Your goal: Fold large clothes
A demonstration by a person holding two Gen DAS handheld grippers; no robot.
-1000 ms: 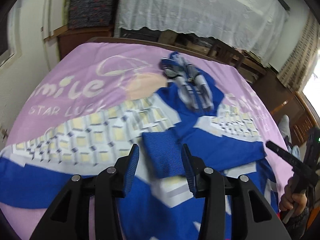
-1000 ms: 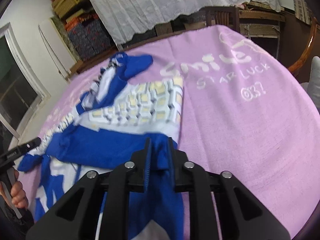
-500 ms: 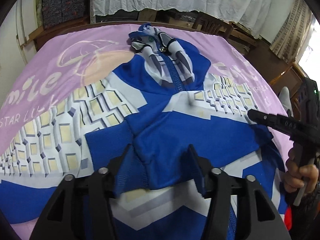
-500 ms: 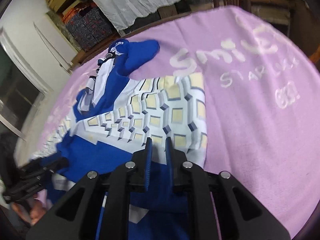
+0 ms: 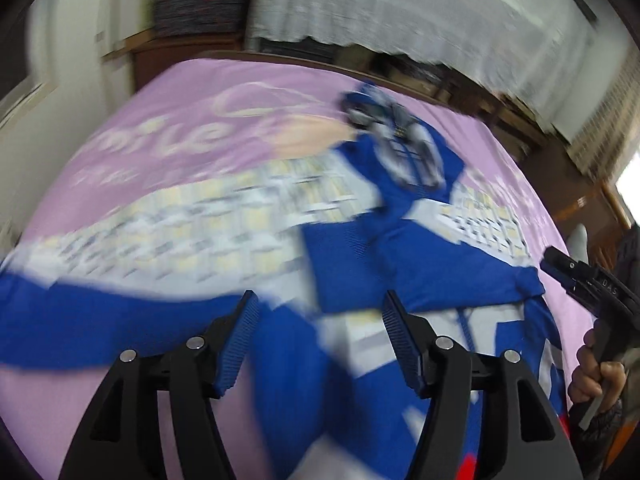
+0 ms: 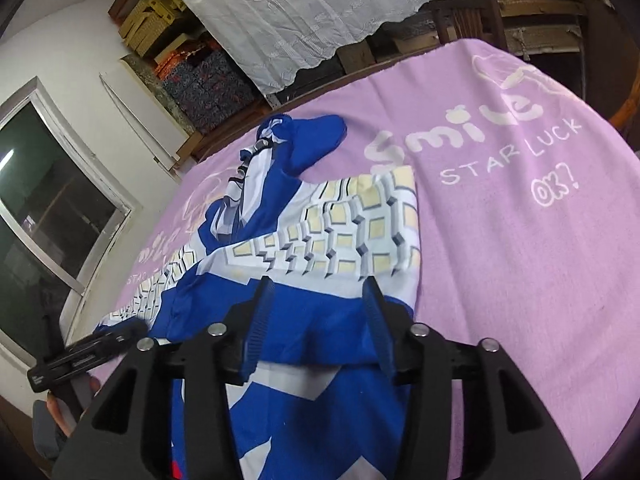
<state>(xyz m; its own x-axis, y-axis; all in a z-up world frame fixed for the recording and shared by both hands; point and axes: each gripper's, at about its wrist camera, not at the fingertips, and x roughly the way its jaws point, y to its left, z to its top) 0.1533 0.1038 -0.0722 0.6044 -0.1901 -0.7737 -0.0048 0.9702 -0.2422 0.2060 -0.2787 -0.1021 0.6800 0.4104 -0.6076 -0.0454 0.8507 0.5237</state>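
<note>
A blue and white zip jacket [image 5: 420, 272] with a yellow-square pattern lies spread on a purple blanket [image 5: 160, 152]. Its sleeves are folded in across the body. My left gripper [image 5: 320, 336] hovers over the jacket's lower part. Its jaws are opening and nothing is between them; this view is blurred. In the right wrist view the jacket [image 6: 320, 240] lies ahead of my right gripper [image 6: 318, 312]. Its jaws are opening, and blue cloth lies loose under them, not pinched. The right gripper [image 5: 556, 264] also shows at the left view's right edge, held by a hand [image 5: 596, 372].
The purple blanket [image 6: 520, 240] carries white lettering and reaches a wooden edge at the back. Behind it stand furniture under a white lace cloth [image 6: 320, 12], stacked boxes [image 6: 208, 80] and a wooden chair [image 6: 464, 20]. A window [image 6: 48, 208] is at the left.
My right gripper was shut on blue cloth and has now opened and let it go. The left gripper's jaws have widened, and its view has swung left after a swing right.
</note>
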